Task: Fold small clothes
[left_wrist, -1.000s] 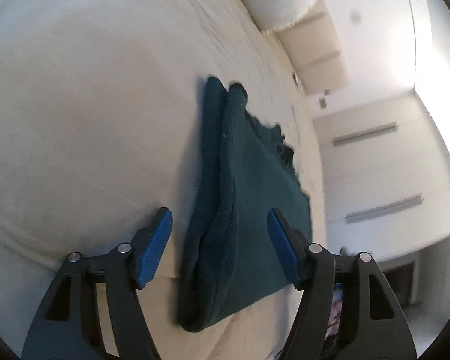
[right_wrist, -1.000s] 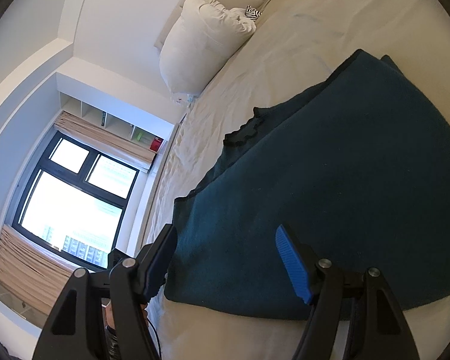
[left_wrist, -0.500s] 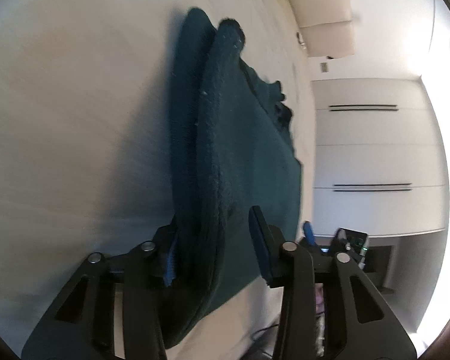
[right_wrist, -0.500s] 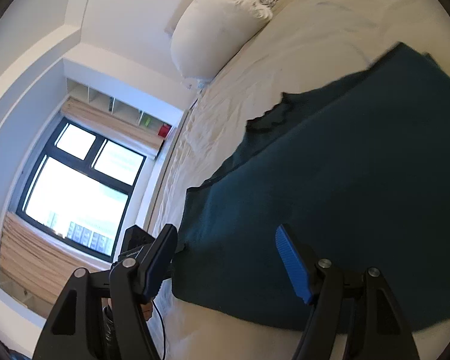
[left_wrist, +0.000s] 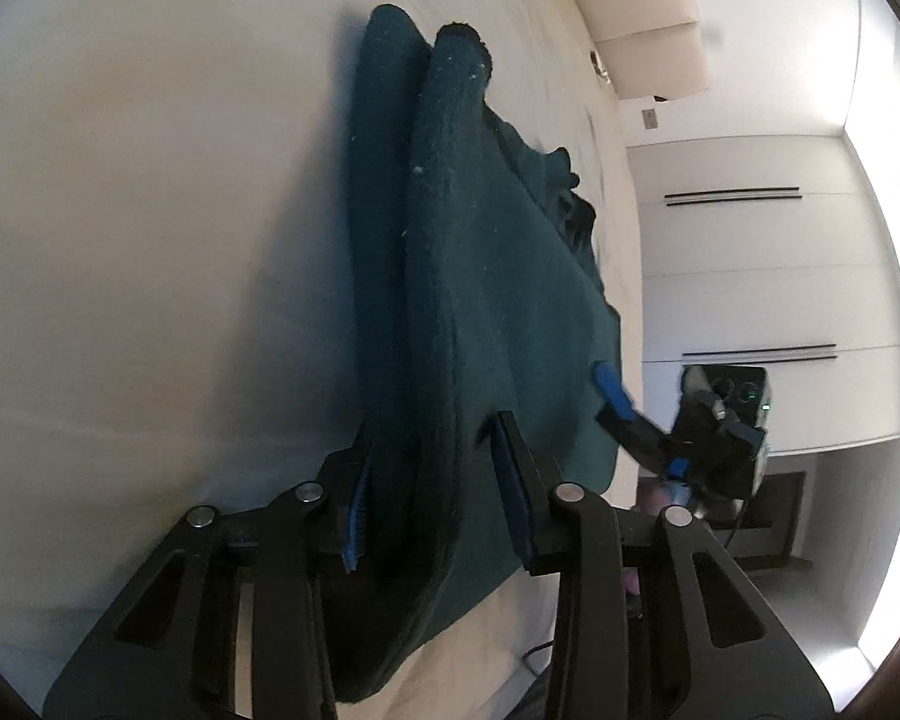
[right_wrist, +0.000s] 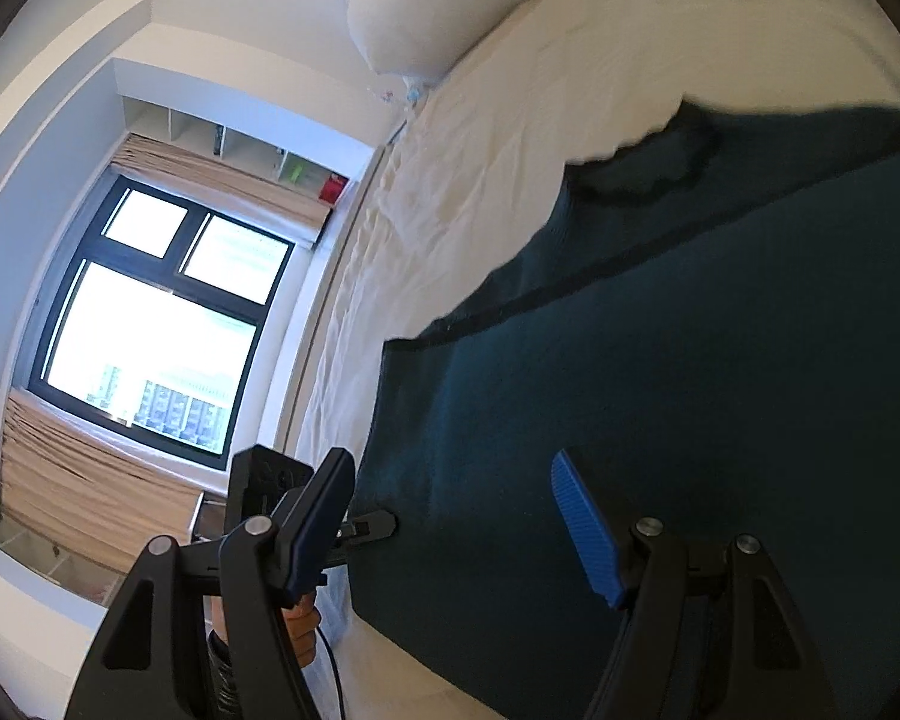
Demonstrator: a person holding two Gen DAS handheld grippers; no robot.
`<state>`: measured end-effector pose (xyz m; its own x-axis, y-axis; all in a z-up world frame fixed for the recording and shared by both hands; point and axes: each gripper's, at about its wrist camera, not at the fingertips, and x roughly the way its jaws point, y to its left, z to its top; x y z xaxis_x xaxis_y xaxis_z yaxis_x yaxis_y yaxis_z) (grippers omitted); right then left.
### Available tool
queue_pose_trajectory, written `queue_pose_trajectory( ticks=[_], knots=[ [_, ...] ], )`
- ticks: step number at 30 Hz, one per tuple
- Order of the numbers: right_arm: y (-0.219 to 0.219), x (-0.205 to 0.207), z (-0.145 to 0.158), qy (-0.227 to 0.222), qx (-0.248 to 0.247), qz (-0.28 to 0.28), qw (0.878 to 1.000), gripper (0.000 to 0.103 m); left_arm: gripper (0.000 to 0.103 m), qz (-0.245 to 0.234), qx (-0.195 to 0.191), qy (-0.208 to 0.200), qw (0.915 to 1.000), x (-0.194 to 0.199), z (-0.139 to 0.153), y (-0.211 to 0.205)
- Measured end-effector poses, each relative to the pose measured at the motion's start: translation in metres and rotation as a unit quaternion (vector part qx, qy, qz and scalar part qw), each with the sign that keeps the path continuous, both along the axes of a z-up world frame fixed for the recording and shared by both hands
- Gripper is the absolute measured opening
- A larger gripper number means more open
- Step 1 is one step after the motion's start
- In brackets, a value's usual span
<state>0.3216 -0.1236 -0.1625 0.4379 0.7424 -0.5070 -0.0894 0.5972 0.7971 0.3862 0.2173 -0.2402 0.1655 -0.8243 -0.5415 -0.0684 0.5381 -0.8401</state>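
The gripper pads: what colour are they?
Blue pads, on black fingers; clearest in the right wrist view.

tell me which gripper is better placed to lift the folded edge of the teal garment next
Left. The left gripper has just been closing, pads against the dark teal garment's folded edge. The right gripper hangs open above flat cloth.

Your left wrist view looks close along the dark green garment [left_wrist: 486, 276] toward the wardrobe wall [left_wrist: 750, 300], your right wrist view faces the window [right_wrist: 150, 324], both sharing that garment on the bed [right_wrist: 630, 60].
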Motion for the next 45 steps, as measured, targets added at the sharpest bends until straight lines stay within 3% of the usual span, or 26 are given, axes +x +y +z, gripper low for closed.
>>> queue_pose_trajectory(
  ticks=[2, 5, 8, 12, 17, 21, 25, 30, 33, 36, 41, 43, 45],
  knots=[
    [0.005, 0.001, -0.004, 0.005, -0.001, 0.003, 1.0, 0.072, 0.019, 0.016, -0.024, 0.002, 0.9996, -0.001, -0.003, 0.007],
    [0.007, 0.0, -0.006, 0.006, -0.004, 0.009, 1.0, 0.072, 0.013, 0.038, -0.06, 0.005, 0.9974, -0.007, -0.01, 0.022],
    [0.005, 0.0, -0.007, 0.01, -0.005, 0.005, 1.0, 0.072, 0.012, 0.046, -0.067, -0.005, 0.9967, -0.012, -0.007, 0.022],
    [0.006, 0.0, -0.004, 0.006, -0.012, 0.009, 1.0, 0.072, 0.011, 0.085, -0.104, -0.023, 0.9907, -0.023, 0.003, 0.033],
    [0.01, 0.007, -0.014, 0.023, -0.039, 0.013, 0.999, 0.067, 0.011, 0.127, -0.111, -0.003, 0.9858, -0.039, -0.011, 0.041],
    [0.001, 0.009, -0.023, 0.018, -0.016, 0.019, 1.0, 0.067, 0.011, 0.148, -0.11, 0.015, 0.9828, -0.045, -0.02, 0.046],
    [-0.009, 0.008, -0.023, 0.02, 0.007, 0.016, 1.0, 0.067, 0.01, 0.142, -0.072, 0.006, 0.9872, -0.043, 0.001, 0.039],
    [-0.055, 0.003, -0.014, 0.024, 0.083, -0.008, 0.996, 0.072, 0.01, 0.101, 0.011, -0.048, 0.9937, -0.031, 0.075, -0.007],
    [-0.095, -0.005, -0.01, 0.017, 0.135, -0.02, 0.99, 0.075, 0.01, 0.042, 0.096, -0.115, 0.9879, -0.023, 0.134, -0.091],
    [-0.146, -0.013, -0.012, 0.021, 0.188, -0.042, 0.981, 0.08, 0.011, -0.013, 0.148, -0.17, 0.9743, -0.027, 0.158, -0.186],
    [-0.227, -0.026, -0.035, 0.037, 0.243, -0.085, 0.966, 0.085, 0.011, -0.082, 0.165, -0.158, 0.9702, -0.037, 0.114, -0.295],
    [-0.249, -0.031, -0.047, 0.047, 0.274, -0.096, 0.956, 0.079, 0.011, -0.089, 0.192, -0.145, 0.9666, -0.04, 0.094, -0.311],
    [-0.256, -0.031, -0.044, 0.039, 0.268, -0.091, 0.958, 0.078, 0.011, -0.088, 0.207, -0.14, 0.9642, -0.04, 0.082, -0.316]
  ],
)
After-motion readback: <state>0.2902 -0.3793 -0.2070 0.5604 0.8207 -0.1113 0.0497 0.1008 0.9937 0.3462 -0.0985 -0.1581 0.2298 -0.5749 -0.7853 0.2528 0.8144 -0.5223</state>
